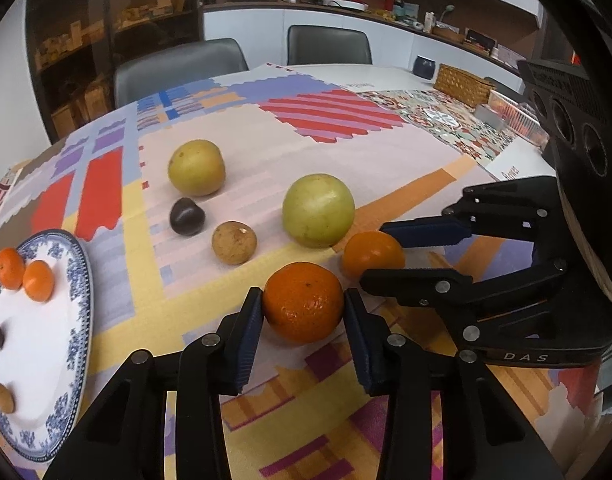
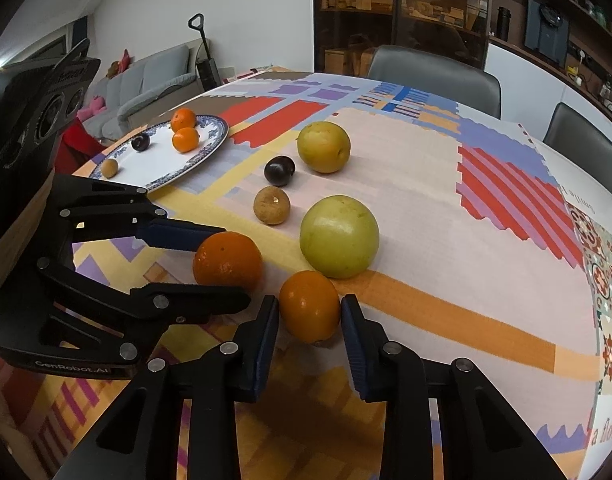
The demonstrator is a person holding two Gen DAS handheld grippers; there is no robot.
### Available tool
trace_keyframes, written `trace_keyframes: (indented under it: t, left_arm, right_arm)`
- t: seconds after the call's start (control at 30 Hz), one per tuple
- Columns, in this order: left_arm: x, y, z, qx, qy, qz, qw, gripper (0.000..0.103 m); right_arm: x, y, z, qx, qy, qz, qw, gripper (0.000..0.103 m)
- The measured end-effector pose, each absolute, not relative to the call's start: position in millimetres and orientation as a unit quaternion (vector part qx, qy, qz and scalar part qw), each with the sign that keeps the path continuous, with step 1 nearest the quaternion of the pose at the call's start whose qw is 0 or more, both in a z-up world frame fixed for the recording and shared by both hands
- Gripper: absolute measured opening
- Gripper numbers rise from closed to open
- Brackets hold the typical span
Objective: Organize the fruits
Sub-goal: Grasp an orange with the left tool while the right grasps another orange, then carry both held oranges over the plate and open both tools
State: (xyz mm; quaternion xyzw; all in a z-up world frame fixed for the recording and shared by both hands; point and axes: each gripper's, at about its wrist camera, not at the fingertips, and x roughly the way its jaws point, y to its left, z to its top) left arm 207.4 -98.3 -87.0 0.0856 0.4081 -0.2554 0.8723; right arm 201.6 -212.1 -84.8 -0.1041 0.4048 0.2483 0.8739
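Observation:
My left gripper (image 1: 303,307) is shut on a large bumpy orange (image 1: 303,302) resting on the cloth; it also shows in the right wrist view (image 2: 227,260). My right gripper (image 2: 309,307) is shut on a smaller smooth orange (image 2: 310,306), which the left wrist view also shows (image 1: 372,255). On the cloth lie two yellow-green apples (image 1: 318,210) (image 1: 196,167), a dark plum (image 1: 186,216) and a brown round fruit (image 1: 233,242). A blue-rimmed white plate (image 1: 71,280) holds two small oranges (image 1: 23,274), a plum and a brown fruit.
A patchwork cloth (image 1: 386,152) covers the table. A wicker basket (image 1: 464,84) and a clear box (image 1: 518,116) stand at the far right. Grey chairs (image 1: 177,68) stand behind the table. The plate lies near the table's left edge.

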Motion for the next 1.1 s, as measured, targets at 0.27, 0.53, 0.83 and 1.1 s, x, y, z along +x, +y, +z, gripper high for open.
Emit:
trace_keyframes:
  t: [0.27, 0.53, 0.83, 1.1]
  left_arm:
    - [193, -80, -71, 0.062, 0.399, -0.222, 0.888, 0.039]
    - [175, -52, -50, 0.036, 0.386, -0.179, 0.904, 0.039]
    - [157, -9, -31, 0.019, 0.365, -0.129, 0.922, 0.039]
    - [148, 28, -19, 0.008, 0.344, -0.095, 0.934, 0.039]
  right_arm:
    - [192, -208, -69, -0.093, 0.389, 0.241, 0.884, 0.033]
    - [176, -190, -44, -0.086, 0.362, 0.243, 0.896, 0.033]
    - [166, -159, -24, -0.073, 0.34, 0.257, 0.902, 0.033]
    - [164, -126, -9, -0.066, 0.322, 0.274, 0.904, 0.033]
